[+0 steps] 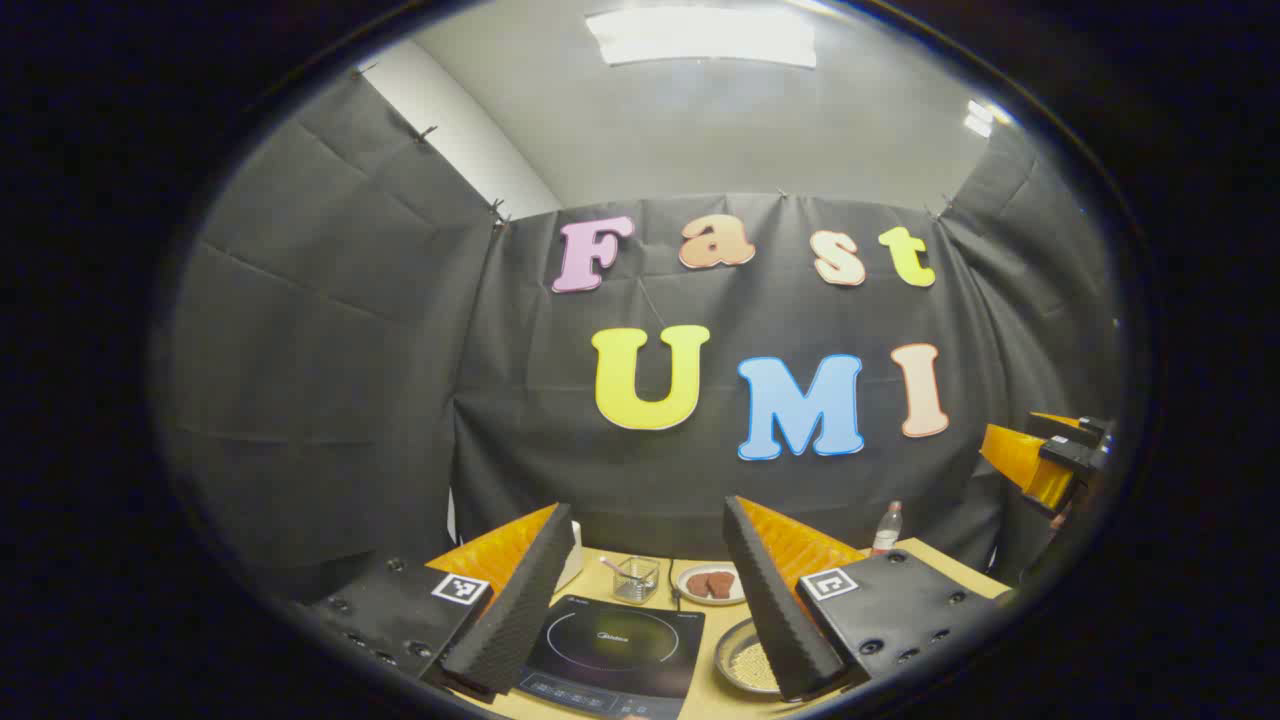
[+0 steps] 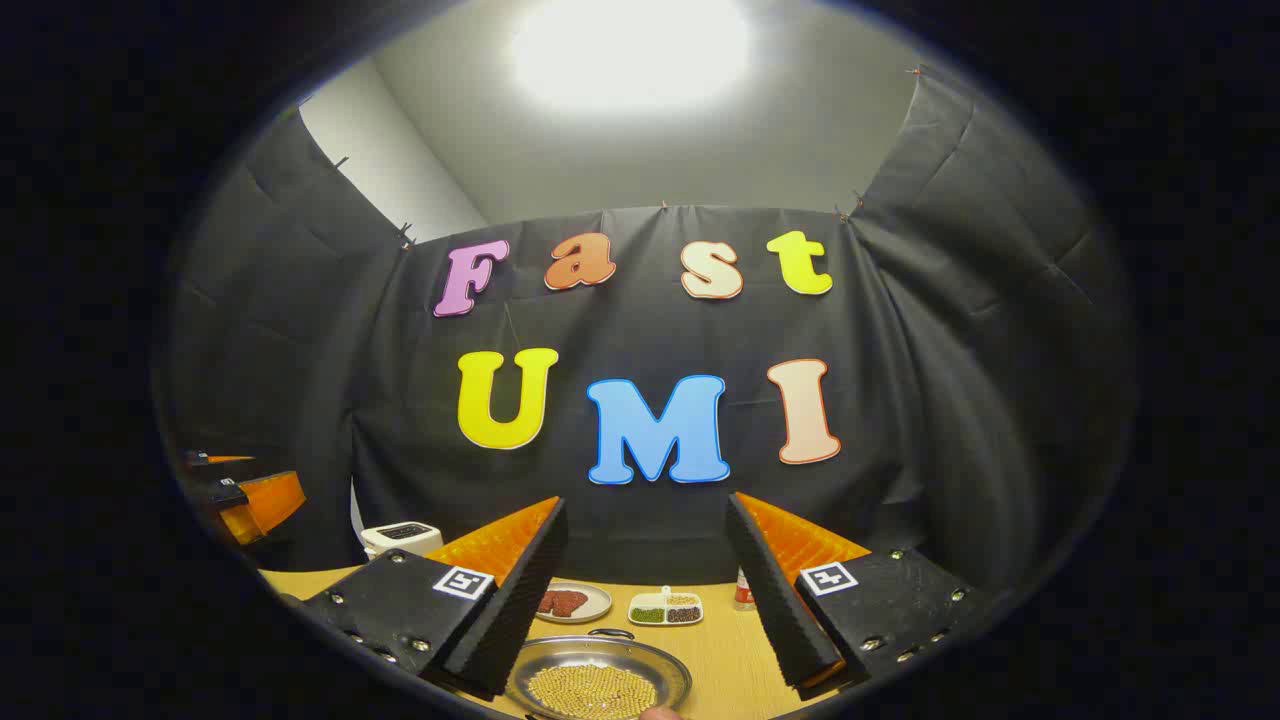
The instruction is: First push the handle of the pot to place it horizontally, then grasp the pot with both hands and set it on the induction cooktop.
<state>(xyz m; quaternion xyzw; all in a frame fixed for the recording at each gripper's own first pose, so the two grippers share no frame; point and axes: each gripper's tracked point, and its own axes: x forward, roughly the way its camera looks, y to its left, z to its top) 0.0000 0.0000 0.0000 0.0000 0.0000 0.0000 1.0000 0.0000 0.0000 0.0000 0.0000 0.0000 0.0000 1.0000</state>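
Both grippers are hanging above the wooden table (image 2: 720,650) with their jaws spread wide and nothing between them. Between the left gripper (image 1: 650,600) fingers, the black induction cooktop (image 1: 615,650) is lying on the table, and the pot (image 1: 745,660), a shallow metal pan of yellow grains, is sitting just to the cooktop's right, partly hidden behind the right-hand finger. Beyond them a clear container (image 1: 636,577) and a plate of brown food (image 1: 710,583) are standing near a bottle (image 1: 886,527). In the right gripper view, the right gripper (image 2: 650,600) is framing the pot (image 2: 598,680), whose thin handle (image 2: 610,633) is showing at the far rim. Behind it, a divided dish (image 2: 665,609) is sitting beside the plate.
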